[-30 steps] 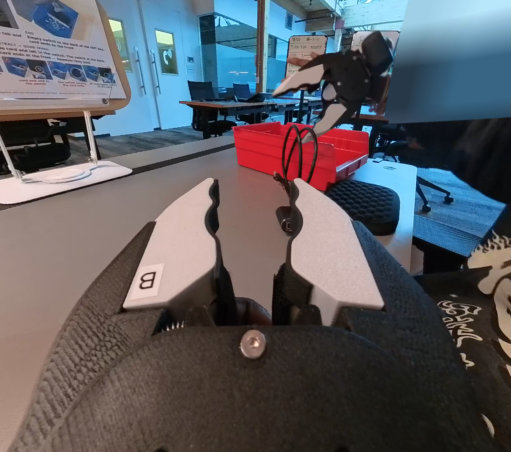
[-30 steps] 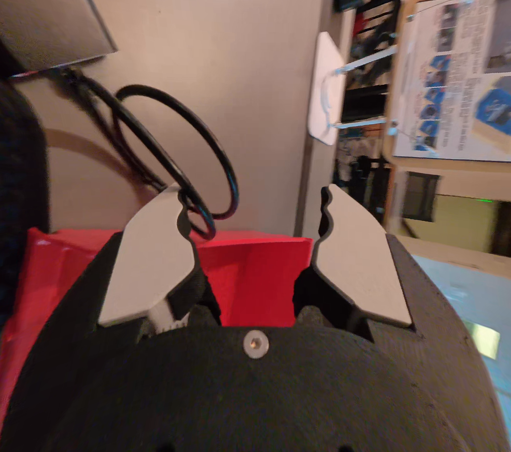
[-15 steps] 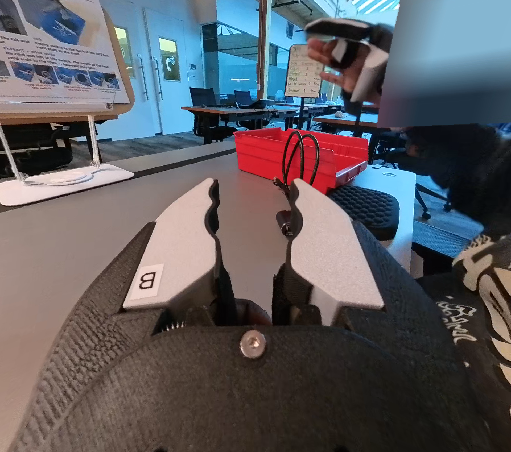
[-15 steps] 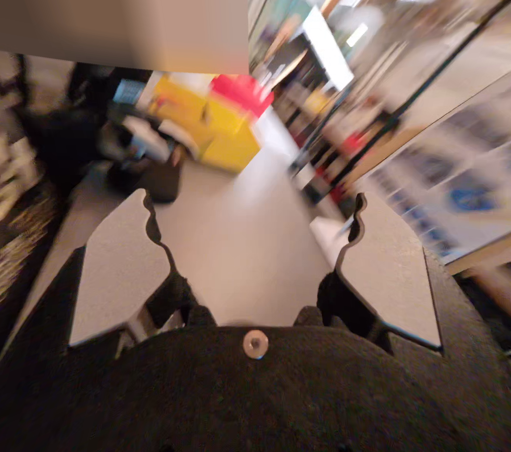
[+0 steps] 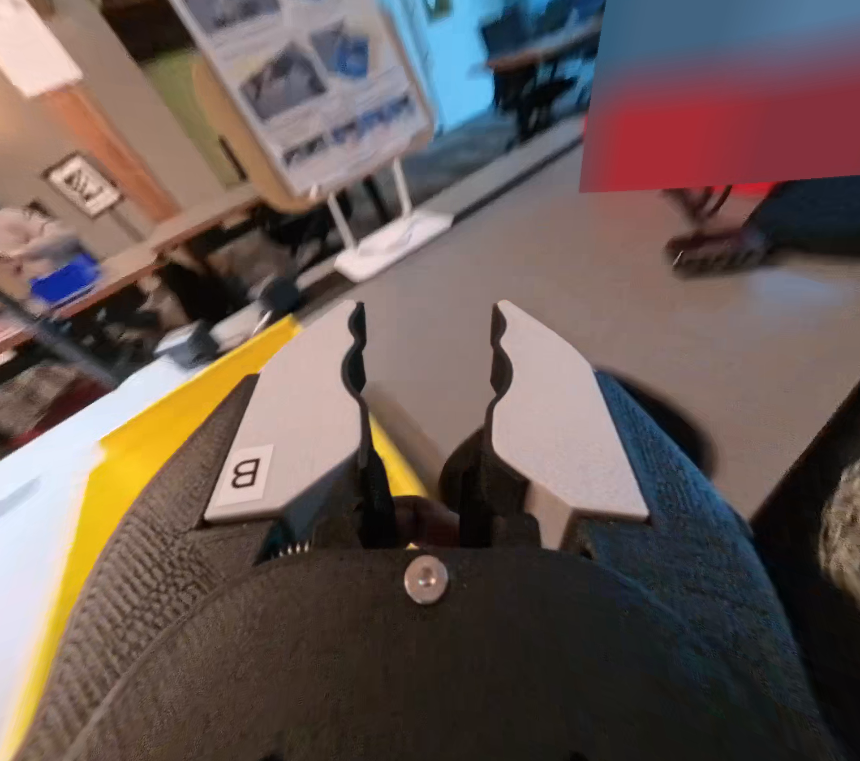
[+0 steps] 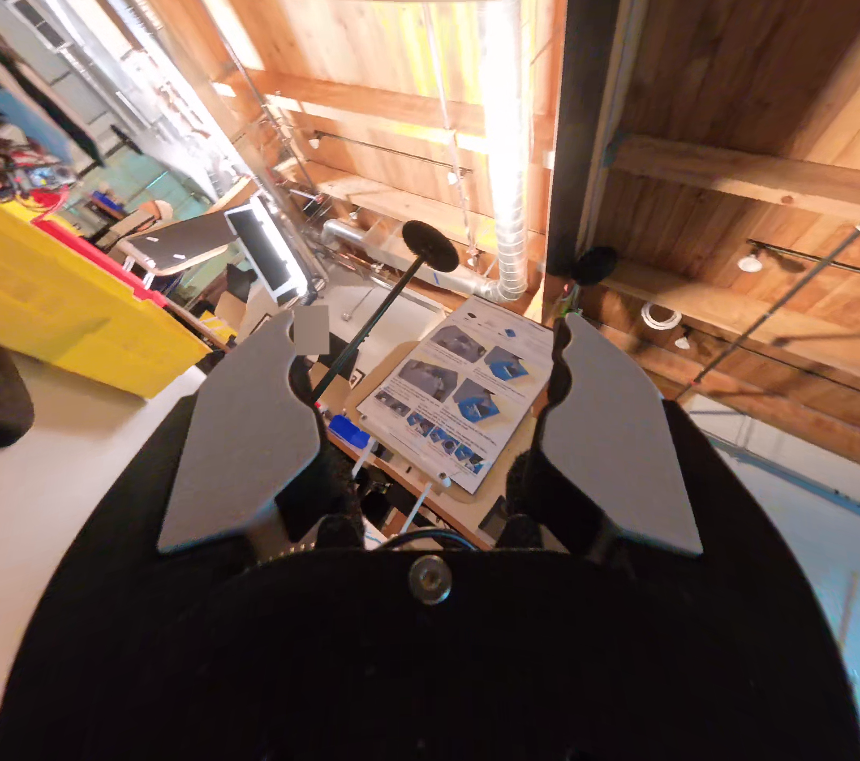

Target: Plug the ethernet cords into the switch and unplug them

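Left wrist view, grey table (image 5: 581,296), instruction board (image 5: 298,54)

Instruction board (image 5: 298,54) standing behind table (image 5: 535,273), bin (image 5: 153,436) left, perhaps on it

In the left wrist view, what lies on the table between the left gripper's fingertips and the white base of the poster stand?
Nothing: in the left wrist view, only bare grey table separates the open left gripper from the stand's white base.
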Demonstrator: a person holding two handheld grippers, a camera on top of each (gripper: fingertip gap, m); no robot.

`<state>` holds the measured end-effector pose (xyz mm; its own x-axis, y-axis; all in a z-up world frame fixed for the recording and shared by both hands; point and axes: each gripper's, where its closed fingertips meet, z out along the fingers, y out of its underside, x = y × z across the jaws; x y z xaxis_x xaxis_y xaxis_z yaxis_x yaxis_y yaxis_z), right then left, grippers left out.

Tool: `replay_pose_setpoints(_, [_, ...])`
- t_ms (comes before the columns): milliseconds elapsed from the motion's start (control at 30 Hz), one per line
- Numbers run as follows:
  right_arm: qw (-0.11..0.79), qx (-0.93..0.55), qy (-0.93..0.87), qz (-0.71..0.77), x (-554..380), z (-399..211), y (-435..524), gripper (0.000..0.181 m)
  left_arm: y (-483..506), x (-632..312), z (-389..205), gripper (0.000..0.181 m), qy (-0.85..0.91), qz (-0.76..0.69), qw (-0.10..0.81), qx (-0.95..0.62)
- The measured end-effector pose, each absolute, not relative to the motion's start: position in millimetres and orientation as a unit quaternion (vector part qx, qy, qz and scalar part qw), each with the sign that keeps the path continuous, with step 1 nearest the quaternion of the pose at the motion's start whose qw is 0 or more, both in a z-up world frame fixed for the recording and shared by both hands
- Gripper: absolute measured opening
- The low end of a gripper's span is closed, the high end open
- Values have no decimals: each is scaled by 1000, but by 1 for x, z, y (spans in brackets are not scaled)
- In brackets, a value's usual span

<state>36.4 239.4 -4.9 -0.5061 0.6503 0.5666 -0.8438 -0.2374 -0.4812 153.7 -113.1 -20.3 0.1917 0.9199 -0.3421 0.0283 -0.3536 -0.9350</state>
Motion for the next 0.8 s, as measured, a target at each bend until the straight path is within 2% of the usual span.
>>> replay_pose_setpoints(200, [498, 113, -399, 761, 24, -20, 242, 95, -229, 198, -87, 62, -491, 428, 167, -740])
replay_pose_setpoints(267, [494, 110, -399, 764, 24, -21, 243, 94, -242, 201, -110, 61, -501, 377, 127, -769])
replay_pose_setpoints(500, [480, 91, -413, 769, 16, -24, 241, 92, -241, 196, -153, 40, -501, 230, 150, -821])
replay_pose_setpoints(567, [479, 96, -419, 766, 17, -26, 238, 92, -238, 198, -159, 21, -501, 189, 166, -828])
replay_pose_setpoints(633, [478, 97, -422, 764, 16, -27, 236, 92, -237, 200, -161, 10, -504, 165, 173, -830])
replay_pose_setpoints(800, [478, 99, -429, 760, 15, -29, 234, 90, -236, 192, -138, 7, -476, 212, 210, -828])
